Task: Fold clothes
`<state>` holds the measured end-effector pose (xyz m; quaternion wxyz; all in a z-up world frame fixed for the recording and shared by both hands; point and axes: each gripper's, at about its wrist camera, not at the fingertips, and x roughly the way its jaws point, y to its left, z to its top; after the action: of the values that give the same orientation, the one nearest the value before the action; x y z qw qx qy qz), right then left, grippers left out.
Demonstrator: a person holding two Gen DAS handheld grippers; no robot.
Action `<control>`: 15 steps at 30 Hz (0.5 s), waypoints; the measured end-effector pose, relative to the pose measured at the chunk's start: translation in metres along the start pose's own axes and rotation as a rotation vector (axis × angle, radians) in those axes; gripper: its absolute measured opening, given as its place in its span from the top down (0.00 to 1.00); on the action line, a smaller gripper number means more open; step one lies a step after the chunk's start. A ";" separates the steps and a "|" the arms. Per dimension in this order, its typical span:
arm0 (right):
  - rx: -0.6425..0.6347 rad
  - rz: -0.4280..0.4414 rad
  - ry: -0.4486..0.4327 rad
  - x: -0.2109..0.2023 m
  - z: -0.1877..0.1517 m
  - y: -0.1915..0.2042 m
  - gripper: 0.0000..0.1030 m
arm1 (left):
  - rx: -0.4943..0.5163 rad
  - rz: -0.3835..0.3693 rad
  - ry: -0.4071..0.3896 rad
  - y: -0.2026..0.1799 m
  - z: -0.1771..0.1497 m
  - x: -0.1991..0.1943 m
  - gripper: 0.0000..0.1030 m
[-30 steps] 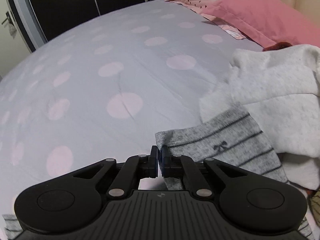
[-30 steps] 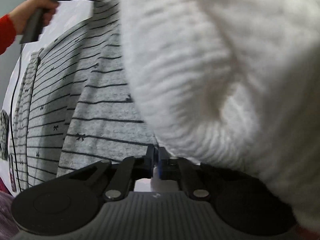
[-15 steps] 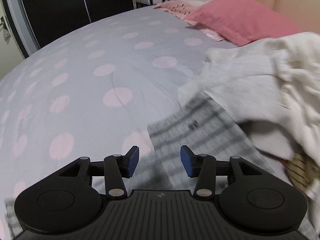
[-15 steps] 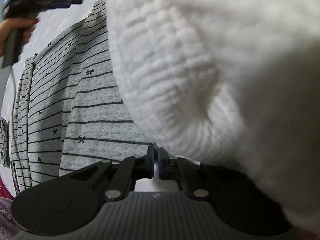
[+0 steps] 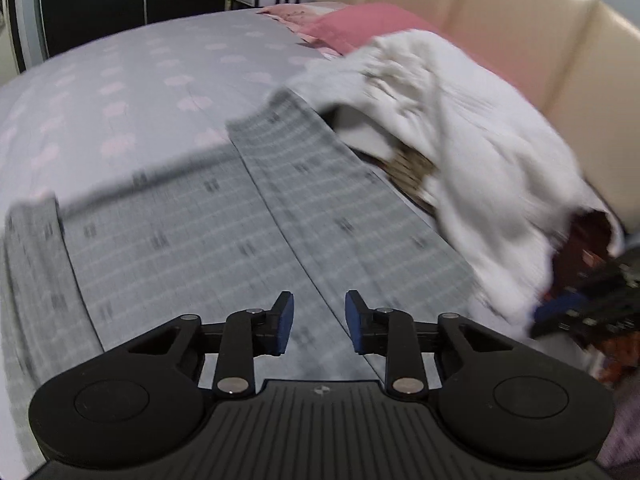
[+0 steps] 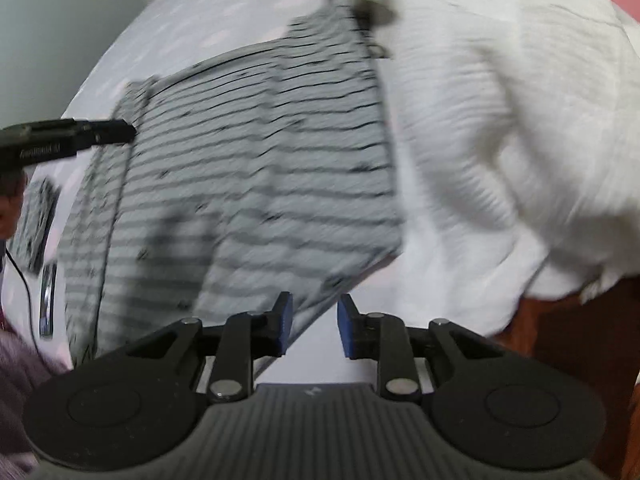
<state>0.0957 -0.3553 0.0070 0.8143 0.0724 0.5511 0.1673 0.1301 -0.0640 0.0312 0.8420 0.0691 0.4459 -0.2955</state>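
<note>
Left gripper [image 5: 319, 322]: jaws apart and closing, nothing clamped, above grey black-striped knit garment [image 5: 248, 236] spread flat directly ahead. Right gripper [image 6: 314, 326]: jaws apart and opening, nothing pinched; garment's near corner just ahead of the left fingertip [image 6: 285, 316]. White ribbed knit heap [image 6: 500, 128] ahead-right, overlapping garment's edge. Grey bedsheet with pink dots [image 5: 120, 80] beyond the garment. Pink pillow [image 5: 372, 20], beige padded headboard [image 5: 500, 12] far ahead-right.
</note>
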 end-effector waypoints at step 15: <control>-0.319 -0.056 -0.070 0.042 -0.128 0.117 0.73 | -0.124 -0.118 -0.077 -0.044 -0.153 -0.008 0.82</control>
<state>-0.0303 -0.2400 -0.0433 0.8384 -0.0675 0.4907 0.2274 -0.0064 -0.0388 -0.0465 0.8423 -0.0211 0.4339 -0.3190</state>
